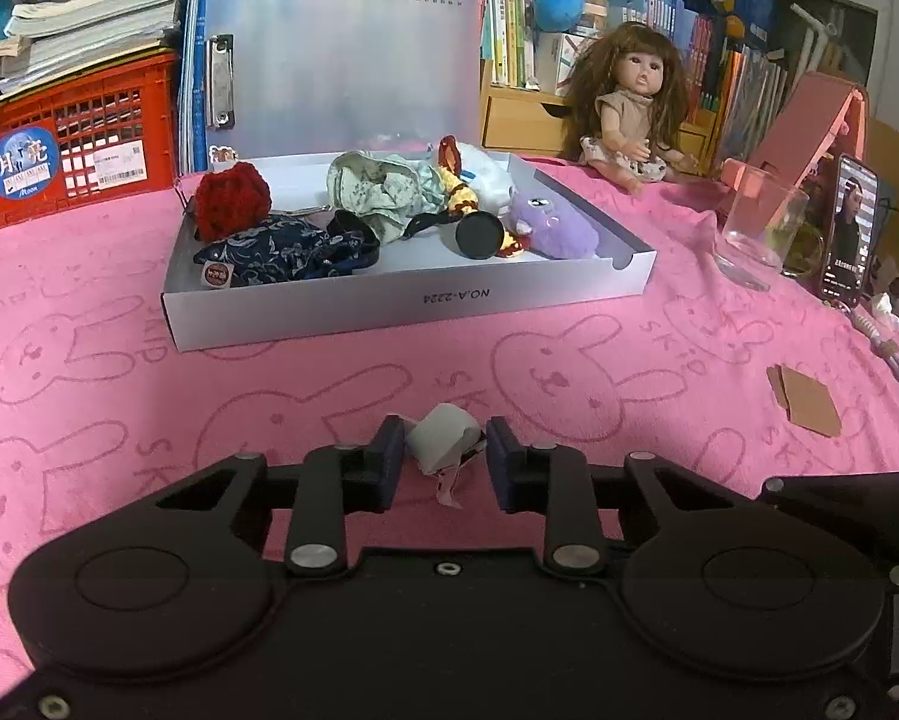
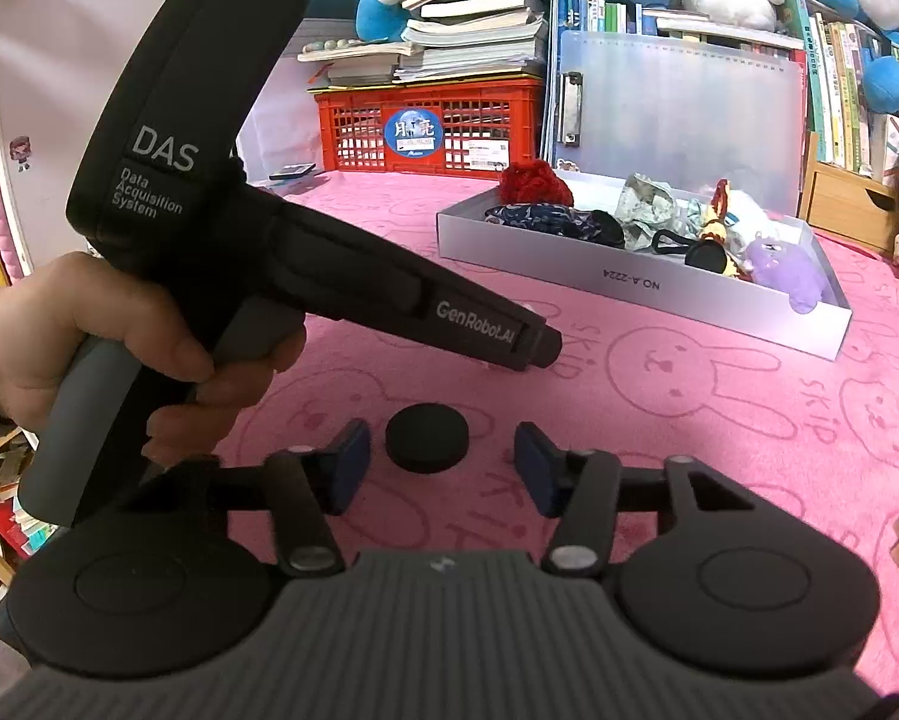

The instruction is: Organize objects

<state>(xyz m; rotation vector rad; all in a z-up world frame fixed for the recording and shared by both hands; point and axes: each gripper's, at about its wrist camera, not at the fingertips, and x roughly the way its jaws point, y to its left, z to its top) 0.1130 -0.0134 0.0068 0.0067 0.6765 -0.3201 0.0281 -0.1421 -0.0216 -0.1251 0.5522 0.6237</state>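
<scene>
Box [image 1: 353,312] holds red pompom [image 1: 231,199], purple plush [image 1: 554,227], crumpled cloths [image 1: 383,189].

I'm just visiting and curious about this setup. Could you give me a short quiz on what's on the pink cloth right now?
1. True or false: the black disc lies between the right hand-held gripper's fingers, touching neither.
2. What is between the left hand-held gripper's fingers? A: a doll. B: crumpled white paper. C: a glass.
3. What colour is the plush toy at the right end of the white box?

Key: 1 true; 2 B; 3 purple.
</scene>
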